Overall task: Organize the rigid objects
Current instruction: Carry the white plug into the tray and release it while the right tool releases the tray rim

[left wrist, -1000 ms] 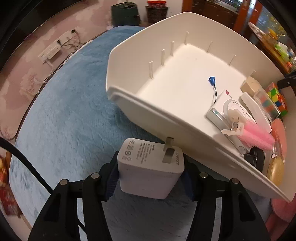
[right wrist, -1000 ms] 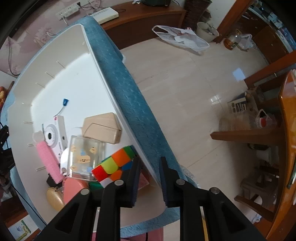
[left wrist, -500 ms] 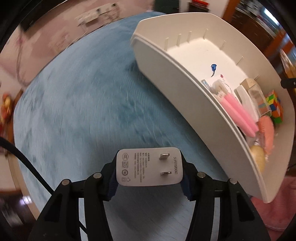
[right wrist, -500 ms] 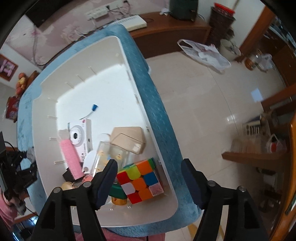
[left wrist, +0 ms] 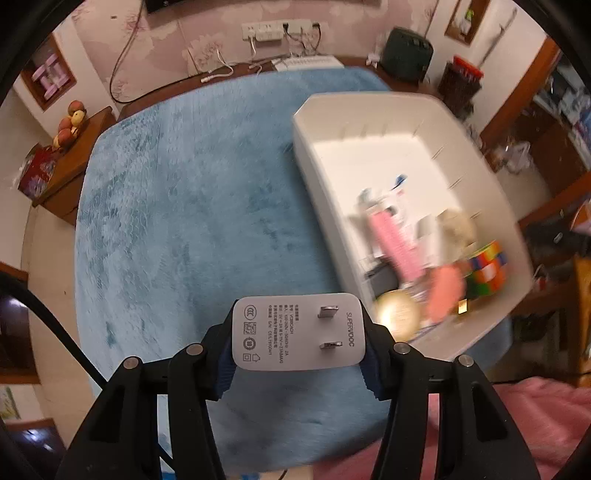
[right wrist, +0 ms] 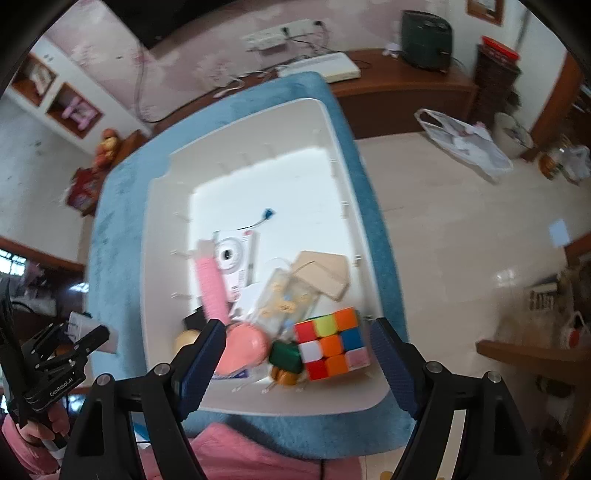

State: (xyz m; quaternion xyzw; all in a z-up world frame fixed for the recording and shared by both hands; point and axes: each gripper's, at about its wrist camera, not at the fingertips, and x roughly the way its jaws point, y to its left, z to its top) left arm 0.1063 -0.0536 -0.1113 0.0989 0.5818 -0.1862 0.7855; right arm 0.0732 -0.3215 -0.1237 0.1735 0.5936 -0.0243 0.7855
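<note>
Your left hand-held gripper (left wrist: 298, 363) clamps the charger (left wrist: 298, 332) prongs-up (easy drop into the bin (left wrist: 317, 192)); your right hand-held gripper (right wrist: 297, 356) gapes empty.

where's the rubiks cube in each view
Left wrist: the multicoloured plastic puzzle cube is blurred at the right, in the near right corner of the white plastic bin.
Right wrist: the cube sits low centre, between the open right gripper's fingers.
Shared landmark: the pink ribbed cylinder.

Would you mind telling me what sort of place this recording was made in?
Probably a room in a home: wall sockets with trailing cables, a wooden sideboard, and a tiled floor beside the blue-covered table.
</note>
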